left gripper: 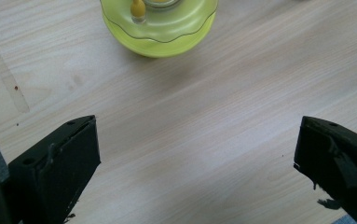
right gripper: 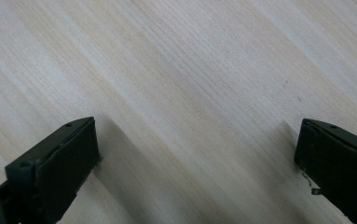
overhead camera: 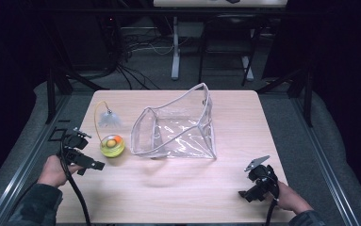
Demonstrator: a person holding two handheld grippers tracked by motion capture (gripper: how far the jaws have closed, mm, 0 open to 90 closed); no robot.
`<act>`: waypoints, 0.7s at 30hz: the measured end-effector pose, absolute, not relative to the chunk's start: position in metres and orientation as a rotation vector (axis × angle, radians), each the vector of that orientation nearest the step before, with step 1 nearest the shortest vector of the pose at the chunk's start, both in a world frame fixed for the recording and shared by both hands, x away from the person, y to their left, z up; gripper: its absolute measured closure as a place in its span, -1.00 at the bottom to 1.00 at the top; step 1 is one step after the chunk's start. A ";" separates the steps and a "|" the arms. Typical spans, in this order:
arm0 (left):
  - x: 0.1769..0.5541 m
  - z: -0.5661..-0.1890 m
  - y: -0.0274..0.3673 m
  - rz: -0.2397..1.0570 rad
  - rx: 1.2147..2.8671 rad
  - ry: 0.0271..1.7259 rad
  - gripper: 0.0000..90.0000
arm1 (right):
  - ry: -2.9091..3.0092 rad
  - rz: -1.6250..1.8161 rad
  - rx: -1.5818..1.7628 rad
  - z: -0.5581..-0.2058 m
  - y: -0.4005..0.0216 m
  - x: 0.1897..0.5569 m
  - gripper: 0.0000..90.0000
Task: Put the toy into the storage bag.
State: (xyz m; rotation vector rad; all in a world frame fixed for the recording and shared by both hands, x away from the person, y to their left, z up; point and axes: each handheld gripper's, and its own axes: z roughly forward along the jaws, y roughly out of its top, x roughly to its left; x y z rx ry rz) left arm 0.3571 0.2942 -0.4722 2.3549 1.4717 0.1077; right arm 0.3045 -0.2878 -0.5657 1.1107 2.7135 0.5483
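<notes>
High view: yellow toy [overhead camera: 112, 146] sits just ahead of left gripper [overhead camera: 81, 157], beside clear bag [overhead camera: 176, 127].
Left gripper: released, empty.
Right gripper [overhead camera: 258, 183]: released, empty.
Handling: likely light, smooth plastic; grip the round base [left gripper: 160, 32], not the thin wire.

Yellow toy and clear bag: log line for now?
left tongs open, near yellow toy | right tongs open, idle | clear bag untouched
</notes>
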 end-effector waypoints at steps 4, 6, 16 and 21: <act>0.363 -0.468 0.295 0.102 2.361 1.472 -0.99 | 2.714 0.555 1.113 -0.566 -0.288 0.305 -1.00; 0.365 -0.466 0.295 0.096 2.361 1.469 -0.99 | 2.714 0.556 1.114 -0.566 -0.288 0.305 -1.00; 0.383 -0.441 0.298 0.108 2.358 1.442 -0.99 | 2.715 0.560 1.113 -0.566 -0.288 0.305 -1.00; 0.399 -0.427 0.294 0.123 2.374 1.430 -1.00 | 2.716 0.557 1.113 -0.566 -0.288 0.305 -1.00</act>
